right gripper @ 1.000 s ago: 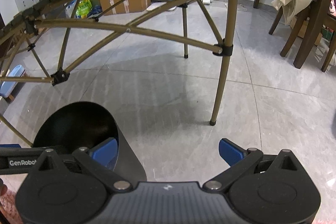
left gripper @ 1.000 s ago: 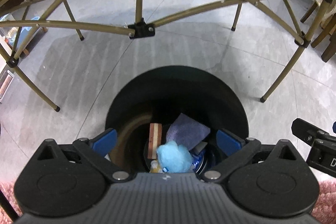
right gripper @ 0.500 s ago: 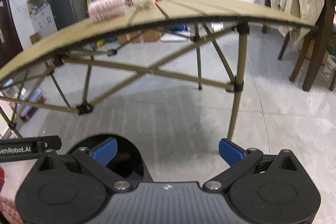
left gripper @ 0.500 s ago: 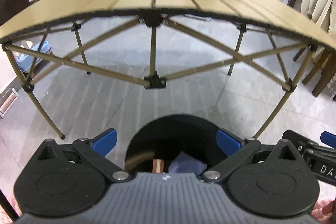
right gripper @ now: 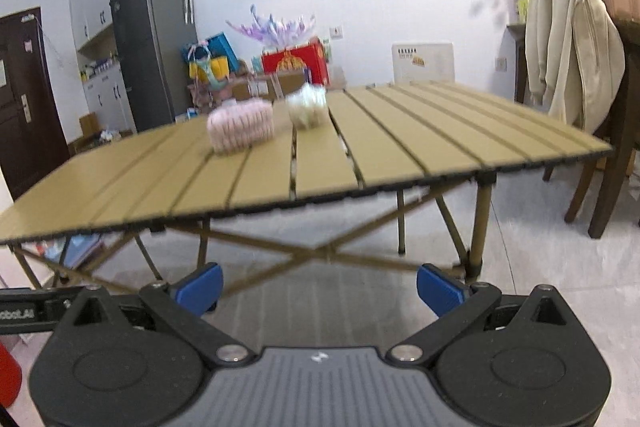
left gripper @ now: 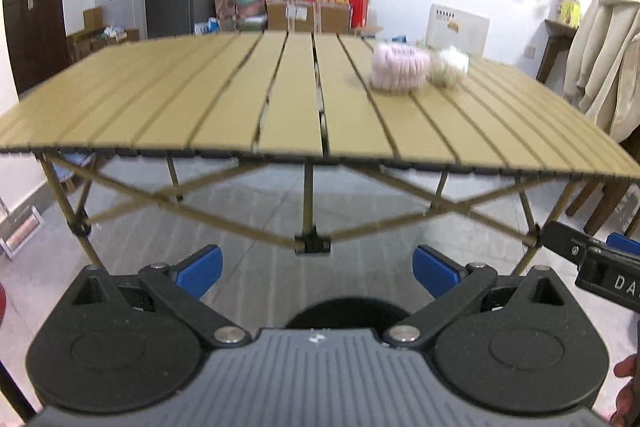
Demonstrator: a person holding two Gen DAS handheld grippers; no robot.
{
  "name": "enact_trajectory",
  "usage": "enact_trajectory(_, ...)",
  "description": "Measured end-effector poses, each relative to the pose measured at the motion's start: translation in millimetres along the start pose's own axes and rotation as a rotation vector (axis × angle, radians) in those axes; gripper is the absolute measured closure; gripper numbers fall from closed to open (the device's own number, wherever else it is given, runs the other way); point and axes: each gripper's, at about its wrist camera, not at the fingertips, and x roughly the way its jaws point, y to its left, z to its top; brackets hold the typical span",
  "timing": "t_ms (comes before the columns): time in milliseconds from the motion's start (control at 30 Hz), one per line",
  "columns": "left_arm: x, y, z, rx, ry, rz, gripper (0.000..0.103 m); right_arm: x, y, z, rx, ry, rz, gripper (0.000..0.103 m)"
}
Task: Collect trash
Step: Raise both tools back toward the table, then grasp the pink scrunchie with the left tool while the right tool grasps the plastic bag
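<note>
— Two grippers face what?
— One slatted folding table point(left gripper: 280, 107), with a black bin point(left gripper: 344, 313) on the floor near its front edge.
— Any trash there?
— On the far right part lie a pink fluffy bundle point(left gripper: 398, 67) and a whitish crumpled wad point(left gripper: 448, 66), touching.
— And the fingers?
— Left gripper point(left gripper: 316, 267) and right gripper point(right gripper: 320, 285) both spread wide, empty.

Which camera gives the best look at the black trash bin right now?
The left wrist view: the black trash bin's rim peeks out just past the open left claw. The right wrist view does not show it.
</note>
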Motion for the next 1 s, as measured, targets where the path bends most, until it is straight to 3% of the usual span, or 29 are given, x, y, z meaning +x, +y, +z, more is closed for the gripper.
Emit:
enact_trajectory(267, 2, -4, 44, 0.029, -0.055, -0.004, 0.000, 10, 0, 40, 0.022, -0.082, 0.021, 0.000)
enact_trajectory(467, 24, -18, 78, 0.062, -0.062, -0.030, 0.000, 36, -6, 67, 0.032, -0.108, 0.026, 0.000)
enact_trajectory(1000, 151, -83, 165, 0.110, -0.027, -0.064, 0.000, 129, -35, 147, 0.008, -0.156, 0.015, 0.000)
